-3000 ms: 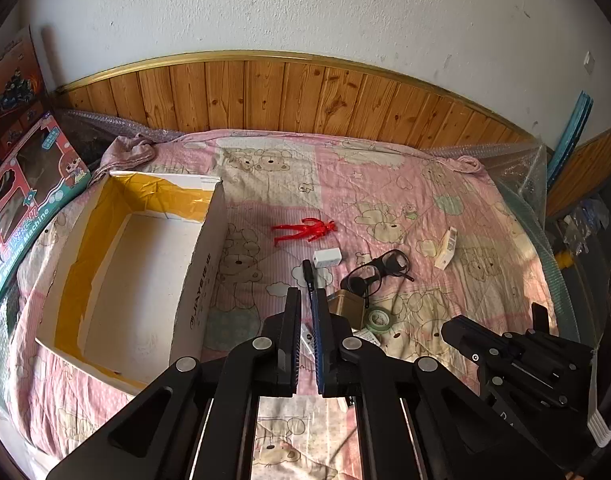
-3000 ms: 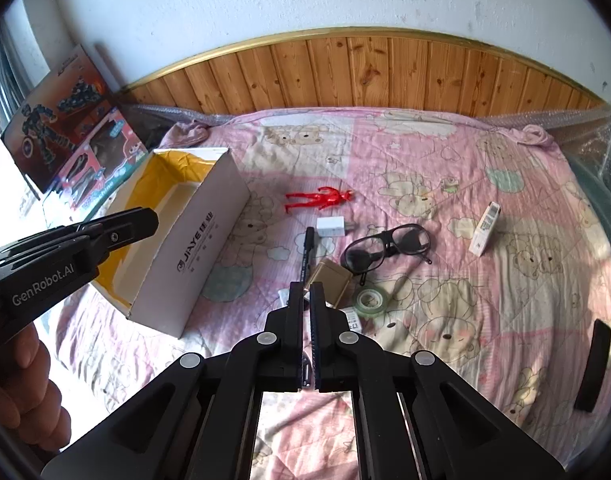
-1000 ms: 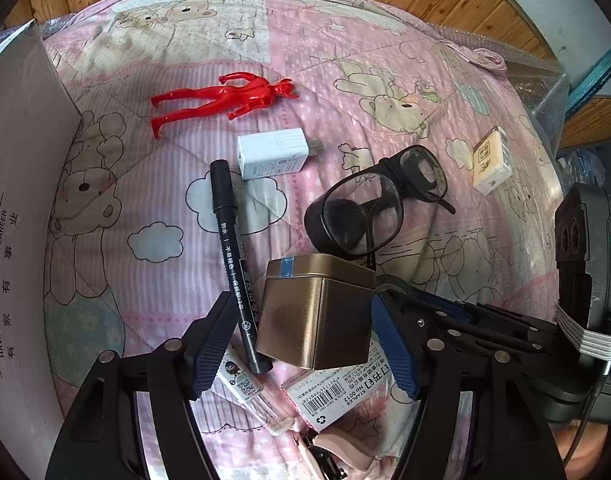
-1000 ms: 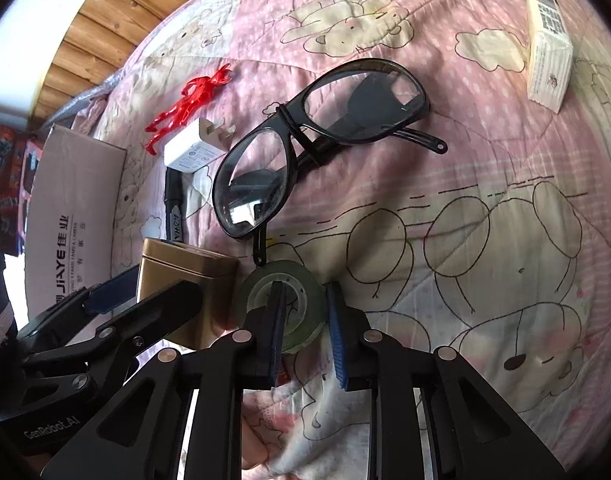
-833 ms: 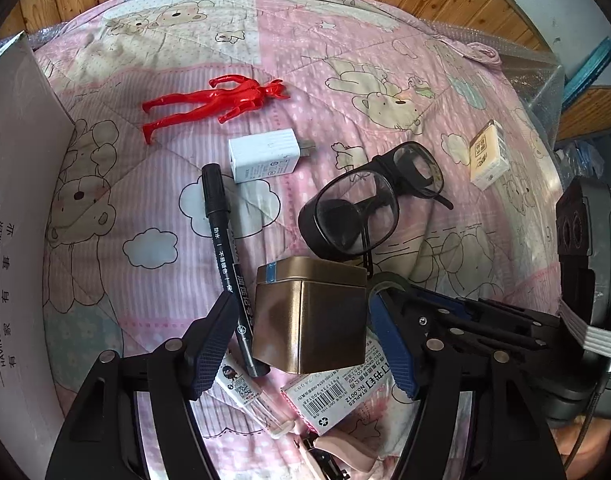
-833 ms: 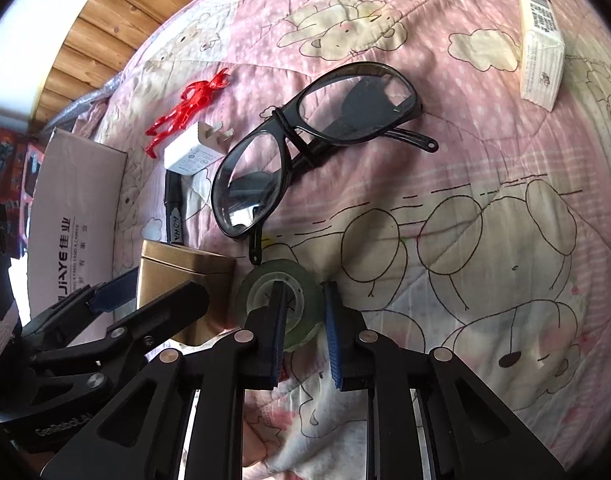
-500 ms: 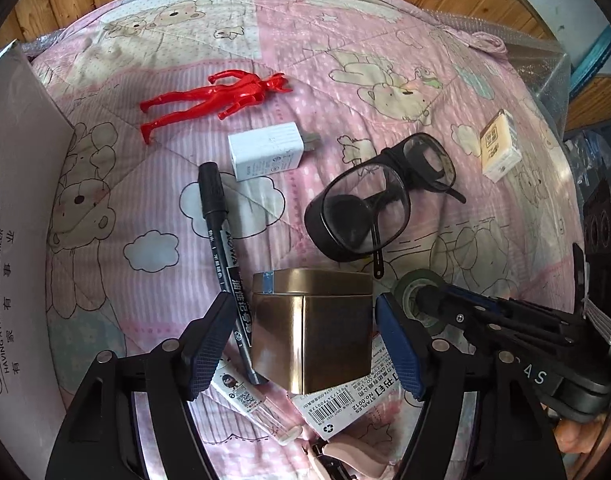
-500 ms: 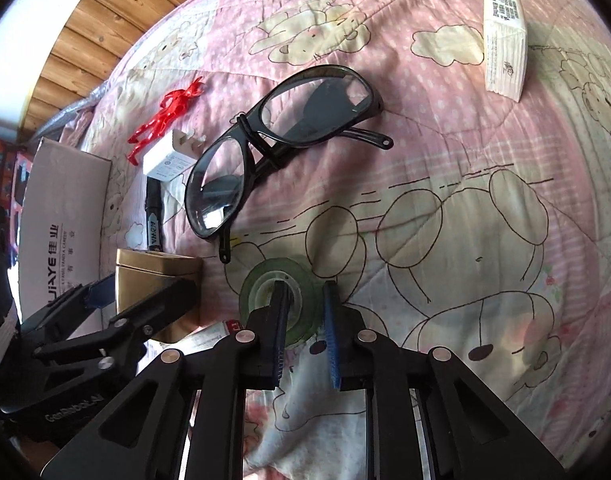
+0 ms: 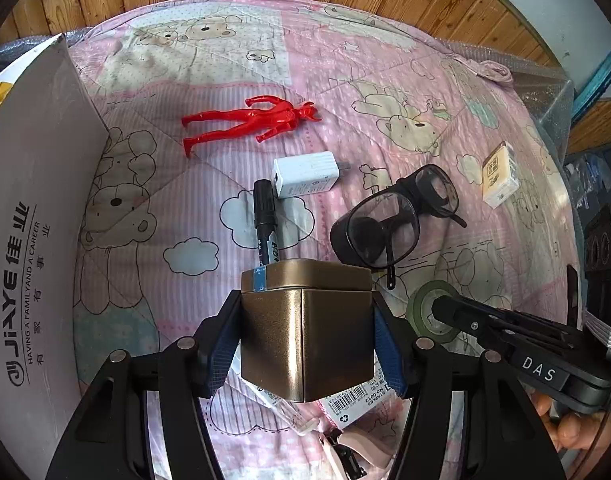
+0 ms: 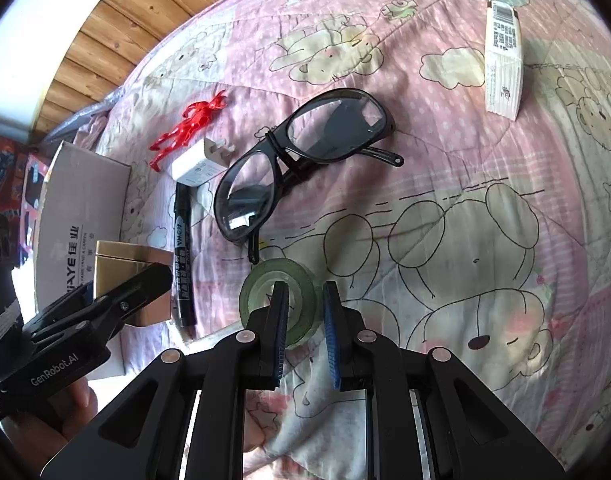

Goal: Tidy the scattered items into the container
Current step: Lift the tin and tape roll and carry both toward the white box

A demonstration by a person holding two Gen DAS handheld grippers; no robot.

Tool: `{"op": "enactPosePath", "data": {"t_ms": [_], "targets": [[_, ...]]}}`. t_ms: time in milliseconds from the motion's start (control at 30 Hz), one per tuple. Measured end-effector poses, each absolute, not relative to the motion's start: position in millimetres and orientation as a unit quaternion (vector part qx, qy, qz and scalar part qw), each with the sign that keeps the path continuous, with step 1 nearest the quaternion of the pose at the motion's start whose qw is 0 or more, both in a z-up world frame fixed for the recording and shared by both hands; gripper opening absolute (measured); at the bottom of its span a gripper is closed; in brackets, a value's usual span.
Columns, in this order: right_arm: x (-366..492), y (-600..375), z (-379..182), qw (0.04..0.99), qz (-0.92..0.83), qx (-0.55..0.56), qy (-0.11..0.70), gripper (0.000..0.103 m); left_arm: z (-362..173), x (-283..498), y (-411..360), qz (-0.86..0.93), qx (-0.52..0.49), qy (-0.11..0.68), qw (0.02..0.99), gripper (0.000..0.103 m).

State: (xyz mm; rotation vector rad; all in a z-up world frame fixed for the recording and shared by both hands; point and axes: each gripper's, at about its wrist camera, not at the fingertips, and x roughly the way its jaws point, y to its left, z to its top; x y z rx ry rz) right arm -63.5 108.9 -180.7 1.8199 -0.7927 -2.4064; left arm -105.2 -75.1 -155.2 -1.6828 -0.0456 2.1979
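My left gripper (image 9: 305, 332) is shut on a gold metal tin (image 9: 305, 320), holding it by two opposite sides just above the pink bear quilt. My right gripper (image 10: 303, 300) is shut on the wall of a green tape roll (image 10: 261, 280), with one finger in the roll's hole and the other outside its rim. The cardboard box (image 9: 29, 240) stands open at the left. On the quilt lie a red figure (image 9: 249, 120), a white charger (image 9: 305, 174), a black marker (image 9: 265, 220) and dark glasses (image 9: 393, 216).
A small cream carton (image 10: 503, 64) lies apart at the far right. Under the tin lie a barcoded staples pack (image 9: 353, 394) and a small tube (image 9: 289, 412). Wooden panelling runs along the bed's far side. A hand holds each gripper.
Both grippers came down from high above the bed. In the last second the left fingers closed on the tin and raised it slightly; the right fingers narrowed onto the tape roll's wall.
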Motion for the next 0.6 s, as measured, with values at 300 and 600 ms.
{"op": "enactPosePath", "data": {"t_ms": [300, 600], "targets": [[-66, 89, -159, 0.03, -0.78, 0.578, -0.237, 0.018, -133, -97, -101, 0.788, -0.586, -0.051, 0.183, 0.062], [-66, 56, -136, 0.057, -0.789, 0.574, -0.209, 0.018, -105, -89, -132, 0.8, -0.567, -0.086, 0.174, 0.062]]}}
